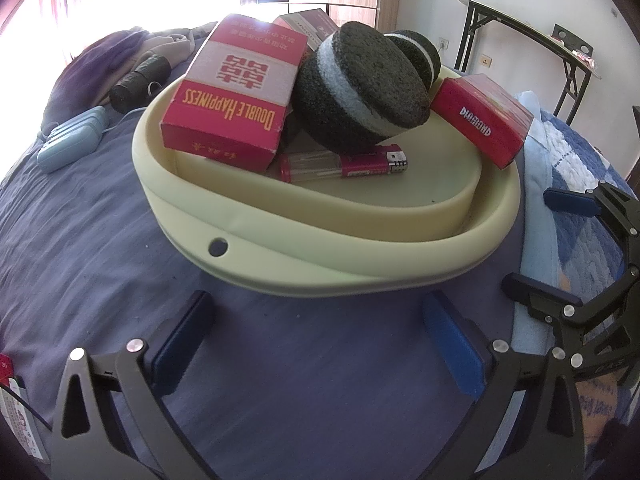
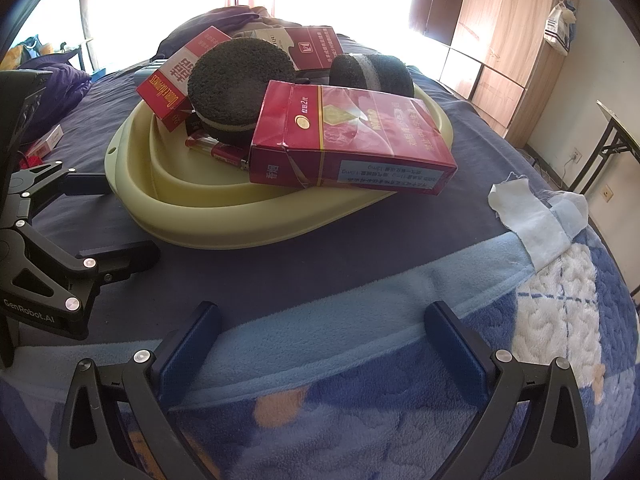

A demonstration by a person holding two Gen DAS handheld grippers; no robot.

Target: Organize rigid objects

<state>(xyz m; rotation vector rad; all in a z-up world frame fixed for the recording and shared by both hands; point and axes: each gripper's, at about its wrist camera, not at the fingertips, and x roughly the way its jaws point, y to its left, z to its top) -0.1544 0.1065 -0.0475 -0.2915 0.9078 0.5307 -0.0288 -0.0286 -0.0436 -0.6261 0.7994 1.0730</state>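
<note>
Both grippers idle over the bed, nothing between the fingers on either side.

Left gripper: fingers spread wide, empty, hovering above the purple sheet. The pale green tray sits straight ahead of it, its near rim just beyond the fingertips, not touching.

Right gripper: also spread wide, empty, over the blue fleece blanket. From here I see the tray further ahead and left of centre, clearly apart from the fingers. The left gripper shows at the left edge of the right wrist view, its tips close to the tray's side.

Tray contents, all piled inside or on the rim:
- Double Happiness box, red and white, tilted, leaning against the left rim.
- big dark sponge disc with a pale band, propped on edge in the middle, touching that box.
- smaller sponge disc behind it.
- red lighter lying flat on the tray's inner floor, under the big disc.
- Diamond box, red, resting on the right rim, tilted. In the right wrist view it overhangs the near rim.
- another red-and-white box at the back, mostly hidden.

Off the tray: a light blue case and a black roll on the sheet at left, white cloth scrap on the blanket at right.
</note>
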